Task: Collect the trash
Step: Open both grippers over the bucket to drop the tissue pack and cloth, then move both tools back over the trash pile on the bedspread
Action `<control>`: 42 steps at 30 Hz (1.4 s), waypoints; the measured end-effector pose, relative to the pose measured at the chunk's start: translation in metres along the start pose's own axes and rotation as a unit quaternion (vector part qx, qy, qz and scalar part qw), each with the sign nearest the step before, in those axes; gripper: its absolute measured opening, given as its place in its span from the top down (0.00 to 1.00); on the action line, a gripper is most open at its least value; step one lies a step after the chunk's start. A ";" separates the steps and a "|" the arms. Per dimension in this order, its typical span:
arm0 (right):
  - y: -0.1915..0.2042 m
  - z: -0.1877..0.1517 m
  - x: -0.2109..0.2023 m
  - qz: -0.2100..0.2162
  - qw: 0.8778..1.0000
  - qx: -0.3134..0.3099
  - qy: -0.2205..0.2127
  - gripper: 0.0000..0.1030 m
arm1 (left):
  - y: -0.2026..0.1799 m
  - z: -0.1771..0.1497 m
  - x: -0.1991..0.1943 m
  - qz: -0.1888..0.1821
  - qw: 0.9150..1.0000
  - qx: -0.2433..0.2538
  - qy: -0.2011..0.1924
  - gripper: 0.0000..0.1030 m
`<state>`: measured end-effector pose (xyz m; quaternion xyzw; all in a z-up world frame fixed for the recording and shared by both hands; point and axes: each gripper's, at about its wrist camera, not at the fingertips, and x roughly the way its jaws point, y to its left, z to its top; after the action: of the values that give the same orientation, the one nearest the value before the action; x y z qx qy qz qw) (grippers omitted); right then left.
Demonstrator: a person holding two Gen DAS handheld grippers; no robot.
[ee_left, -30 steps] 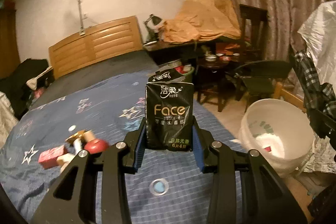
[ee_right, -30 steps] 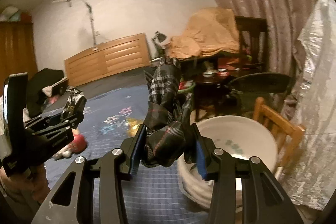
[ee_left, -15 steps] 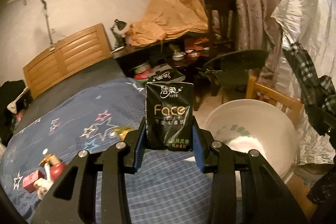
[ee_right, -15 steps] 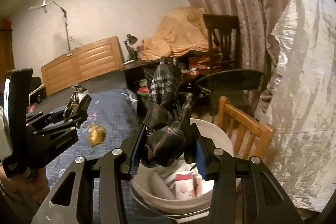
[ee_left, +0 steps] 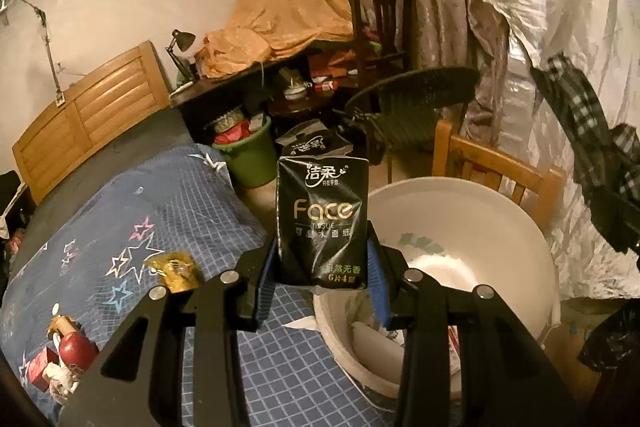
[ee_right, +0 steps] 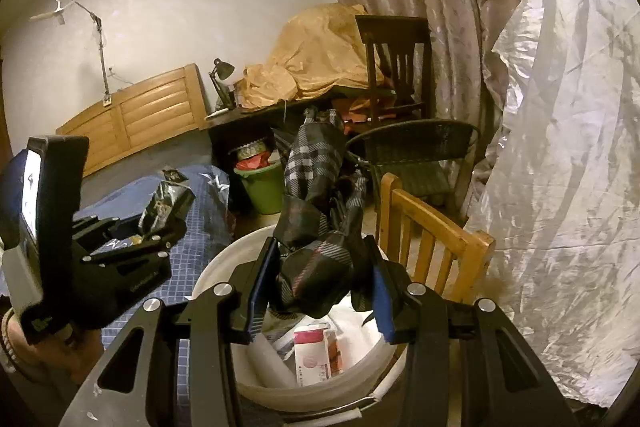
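While the left gripper (ee_left: 323, 281) clamps its fingers on a black tissue packet (ee_left: 322, 223) at the white bucket's (ee_left: 472, 211) rim, the right gripper (ee_right: 322, 277) pinches a folded plaid umbrella (ee_right: 316, 211) directly above it. A wooden chair (ee_right: 432, 239) crowds the bucket's far side; a gold wrapper (ee_left: 178, 271) lies on the bed (ee_left: 168, 203). Both grippers have swung from over the bed to the bucket.
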<state>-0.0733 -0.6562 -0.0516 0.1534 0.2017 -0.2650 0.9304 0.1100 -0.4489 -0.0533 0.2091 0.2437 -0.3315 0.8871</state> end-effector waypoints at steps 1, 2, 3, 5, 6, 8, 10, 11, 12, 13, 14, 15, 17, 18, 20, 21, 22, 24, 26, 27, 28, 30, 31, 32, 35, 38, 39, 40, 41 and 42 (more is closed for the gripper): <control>-0.001 0.000 0.001 0.000 1.000 0.001 0.001 0.57 | -0.001 0.000 0.002 -0.001 1.000 0.001 0.002 0.64; 0.001 0.000 0.000 0.000 1.000 0.000 0.001 0.57 | -0.003 -0.001 0.004 -0.002 1.000 0.004 0.004 0.64; -0.001 -0.001 0.003 0.000 1.000 0.001 0.002 0.57 | -0.004 0.000 0.005 -0.003 1.000 0.005 0.005 0.64; 0.001 -0.002 0.002 0.001 1.000 0.001 0.004 0.57 | -0.005 0.000 0.006 -0.003 1.000 0.005 0.007 0.64; -0.001 -0.003 0.004 0.001 1.000 0.001 0.006 0.57 | -0.005 0.000 0.006 -0.003 1.000 0.005 0.007 0.64; 0.002 -0.004 0.003 0.001 1.000 0.001 0.007 0.57 | -0.006 0.000 0.007 -0.003 1.000 0.006 0.008 0.64; 0.002 -0.005 0.004 0.001 1.000 0.000 0.008 0.57 | -0.008 -0.002 0.007 -0.004 1.000 0.007 0.009 0.64; 0.002 -0.005 0.004 0.002 1.000 0.001 0.008 0.57 | -0.008 -0.001 0.008 -0.004 1.000 0.008 0.009 0.64; 0.002 -0.006 0.005 0.002 1.000 0.001 0.009 0.57 | -0.007 -0.001 0.008 -0.004 1.000 0.009 0.010 0.64; 0.002 -0.007 0.005 0.002 1.000 0.000 0.009 0.57 | -0.007 -0.001 0.008 -0.004 1.000 0.008 0.010 0.64; 0.002 -0.007 0.006 0.003 1.000 0.000 0.010 0.57 | -0.007 -0.001 0.008 -0.004 1.000 0.009 0.010 0.64; 0.002 -0.008 0.006 0.003 1.000 -0.001 0.011 0.57 | -0.007 -0.001 0.008 -0.004 1.000 0.009 0.009 0.64; 0.004 -0.007 0.006 0.004 1.000 -0.002 0.012 0.57 | -0.007 -0.001 0.008 -0.004 1.000 0.009 0.010 0.64; 0.004 -0.007 0.006 0.004 1.000 -0.003 0.012 0.57 | -0.007 -0.001 0.008 -0.004 1.000 0.008 0.010 0.64; 0.005 -0.007 0.006 0.005 1.000 -0.003 0.013 0.57 | -0.007 -0.001 0.008 -0.004 1.000 0.008 0.010 0.64; 0.005 -0.007 0.006 0.004 1.000 -0.003 0.012 0.57 | -0.007 -0.001 0.008 -0.004 1.000 0.008 0.010 0.64; 0.004 -0.007 0.006 0.005 1.000 -0.003 0.013 0.57 | -0.007 -0.001 0.008 -0.005 1.000 0.009 0.010 0.64; 0.005 -0.007 0.006 0.006 1.000 -0.003 0.014 0.57 | -0.008 -0.002 0.009 -0.005 1.000 0.010 0.012 0.64; 0.005 -0.006 0.008 0.007 1.000 -0.006 0.016 0.57 | -0.008 -0.004 0.011 -0.010 1.000 0.010 0.014 0.64; 0.006 -0.005 0.009 0.008 1.000 -0.008 0.017 0.57 | -0.008 -0.004 0.013 -0.016 1.000 0.008 0.016 0.63; 0.007 -0.005 0.010 0.008 1.000 -0.010 0.017 0.57 | -0.007 -0.004 0.015 -0.024 1.000 0.007 0.017 0.62; 0.008 -0.003 0.014 0.008 1.000 -0.013 0.019 0.57 | -0.008 -0.005 0.020 -0.055 0.998 0.013 0.026 0.58; 0.008 -0.003 0.017 0.010 0.999 -0.019 0.025 0.56 | -0.007 -0.006 0.025 -0.065 0.997 0.012 0.034 0.54; 0.010 -0.003 0.023 0.009 0.999 -0.028 0.032 0.49 | -0.006 -0.006 0.028 -0.073 0.997 0.009 0.038 0.48; 0.008 -0.004 0.029 -0.009 0.999 -0.028 0.028 0.31 | 0.002 -0.008 0.034 -0.090 0.995 -0.009 0.046 0.33; 0.004 -0.005 0.030 -0.010 1.000 -0.018 0.024 0.31 | 0.007 -0.010 0.035 -0.088 0.995 -0.015 0.046 0.33; 0.003 -0.005 0.030 -0.010 1.000 -0.015 0.024 0.31 | 0.007 -0.010 0.035 -0.087 0.995 -0.017 0.047 0.33; 0.001 -0.006 0.030 -0.011 1.000 -0.012 0.024 0.31 | 0.008 -0.010 0.035 -0.089 0.995 -0.019 0.048 0.33; 0.000 -0.006 0.030 -0.011 1.000 -0.010 0.025 0.31 | 0.008 -0.010 0.034 -0.089 0.995 -0.019 0.047 0.33; -0.001 -0.007 0.030 -0.012 1.000 -0.009 0.026 0.31 | 0.008 -0.009 0.034 -0.088 0.995 -0.019 0.047 0.33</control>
<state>-0.0526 -0.6668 -0.0719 0.1493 0.2296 -0.2700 0.9231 0.1351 -0.4555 -0.0783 0.1854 0.3085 -0.3935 0.8460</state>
